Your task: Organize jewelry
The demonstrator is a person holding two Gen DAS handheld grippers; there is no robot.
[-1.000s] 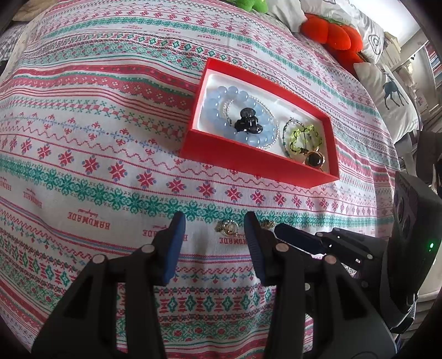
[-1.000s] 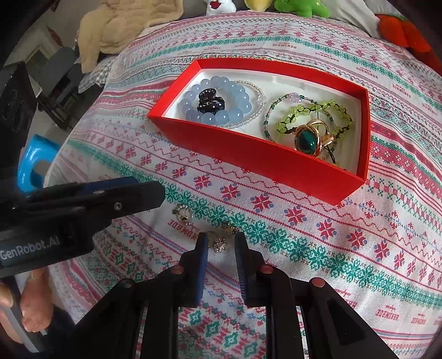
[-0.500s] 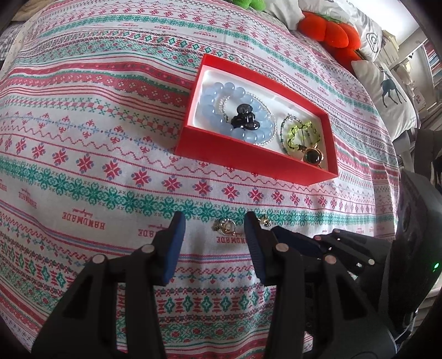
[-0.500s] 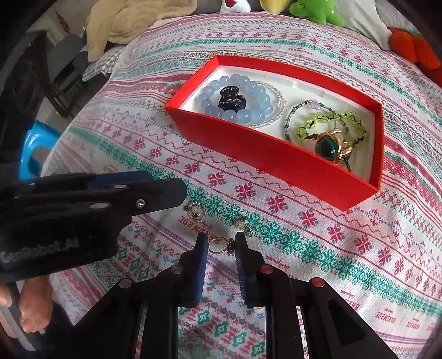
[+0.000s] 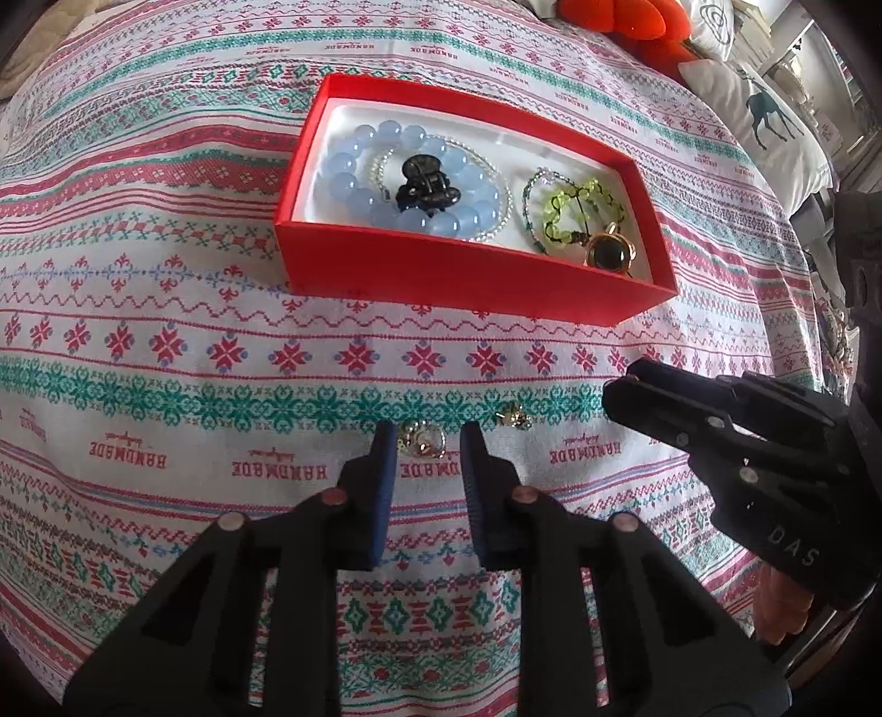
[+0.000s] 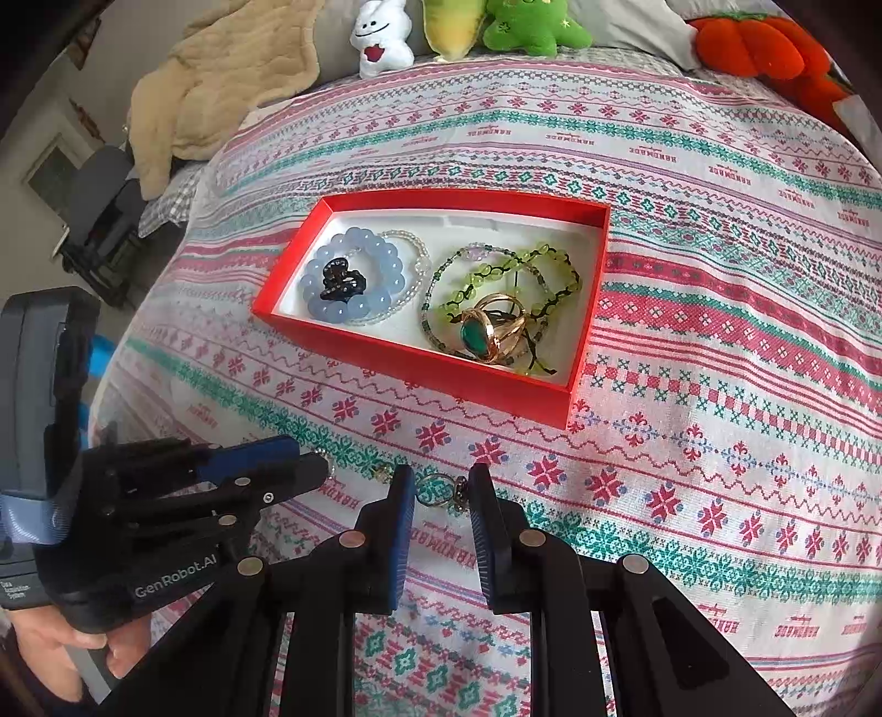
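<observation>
Near wall of the red box (image 5: 468,276) screens the lower edge of the blue bead bracelet (image 5: 353,165) and part of the gold ring (image 5: 609,255) inside it. In front of the box, small gold pieces (image 5: 421,438) on the patterned cloth (image 5: 165,342) are too small to identify. Beyond the box, the orange plush (image 6: 755,47) is cut by the frame edge.

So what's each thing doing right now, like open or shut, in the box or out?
Red box: open, no lid.
Blue bead bracelet: in the box.
Black hair clip: in the box, on the bracelet.
Gold ring: in the box.
Small earring: on the bedspread, outside the box.
Left gripper: open around it.
Right gripper: open.
</observation>
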